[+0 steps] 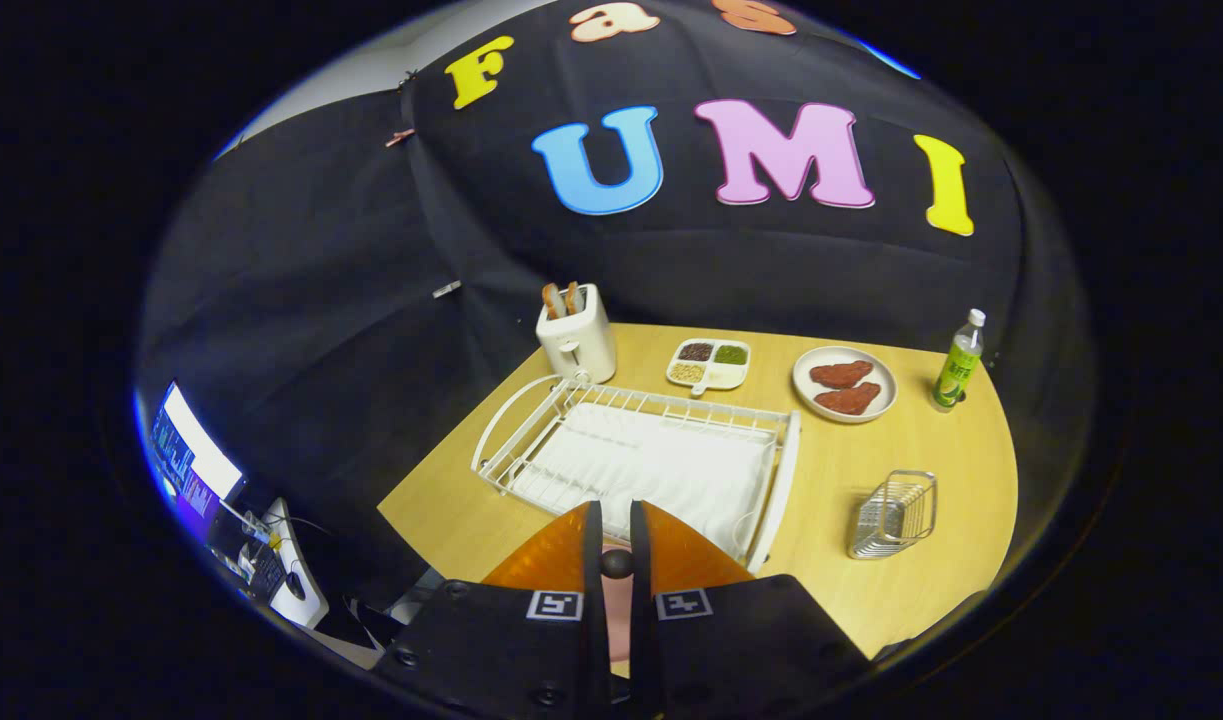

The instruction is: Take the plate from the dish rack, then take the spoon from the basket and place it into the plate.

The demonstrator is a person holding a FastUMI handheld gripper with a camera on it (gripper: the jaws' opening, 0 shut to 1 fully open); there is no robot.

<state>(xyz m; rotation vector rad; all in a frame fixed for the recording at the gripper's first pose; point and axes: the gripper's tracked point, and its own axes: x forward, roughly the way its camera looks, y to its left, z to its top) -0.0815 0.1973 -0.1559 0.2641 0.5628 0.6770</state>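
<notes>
Wooden desk [831, 480] carries the white dish rack [641, 455], no plate on it; the wire basket [896, 515] sits to its right. The tool [616, 535] hovers above the rack, fingers nearly together, pinching a small dark round thing.

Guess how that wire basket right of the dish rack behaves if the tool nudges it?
The wire basket is open thin wire, so probably light and stiff; it would likely skid on the smooth wooden table rather than resist. It looks tilted, so a push may rock it. The tool, nearly shut on something small and dark, is near the dish rack.

No text readable, bottle [959, 372] label too small, claw [615, 540] markers wordless
</notes>
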